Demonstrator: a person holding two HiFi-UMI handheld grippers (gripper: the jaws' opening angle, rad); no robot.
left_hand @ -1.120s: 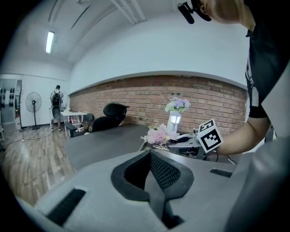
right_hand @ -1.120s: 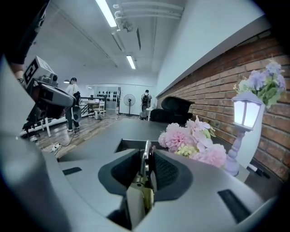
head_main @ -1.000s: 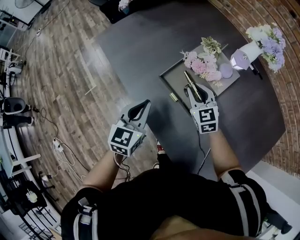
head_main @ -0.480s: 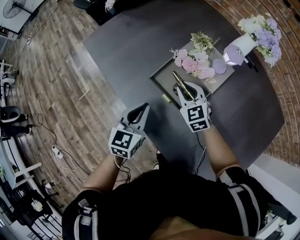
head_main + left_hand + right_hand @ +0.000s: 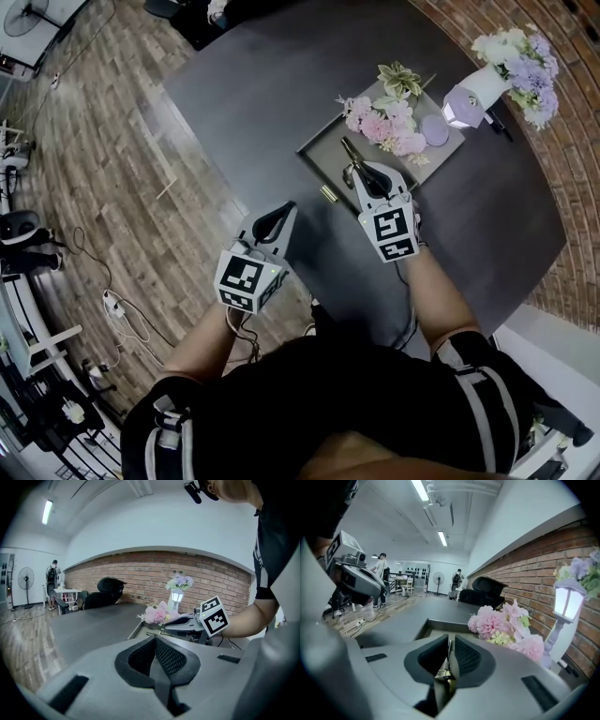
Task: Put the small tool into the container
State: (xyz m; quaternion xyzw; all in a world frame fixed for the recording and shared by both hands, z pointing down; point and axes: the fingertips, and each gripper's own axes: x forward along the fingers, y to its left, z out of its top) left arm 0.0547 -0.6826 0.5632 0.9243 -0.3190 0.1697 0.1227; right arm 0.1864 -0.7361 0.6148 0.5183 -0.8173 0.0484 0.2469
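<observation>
My right gripper (image 5: 361,169) is shut on a slim brass-coloured tool (image 5: 349,151) whose free end reaches out over the grey rectangular tray (image 5: 322,156) on the dark table. In the right gripper view the tool (image 5: 447,661) sits pinched between the pads of that gripper (image 5: 450,639), with the tray (image 5: 423,629) just ahead. My left gripper (image 5: 287,212) hangs off the table's near edge, shut with nothing in it; its own view shows the jaws (image 5: 154,639) closed and the right gripper (image 5: 187,623) beyond them.
Pink artificial flowers (image 5: 384,127) and a purple disc (image 5: 434,131) fill the tray's far half. A small brass piece (image 5: 328,194) lies on the table beside the tray. A lavender lantern (image 5: 461,105) and a white-purple bouquet (image 5: 520,56) stand at the back right. Wooden floor lies left of the table.
My right gripper has carried the tool a little farther over the tray's near end. The left gripper has hardly moved.
</observation>
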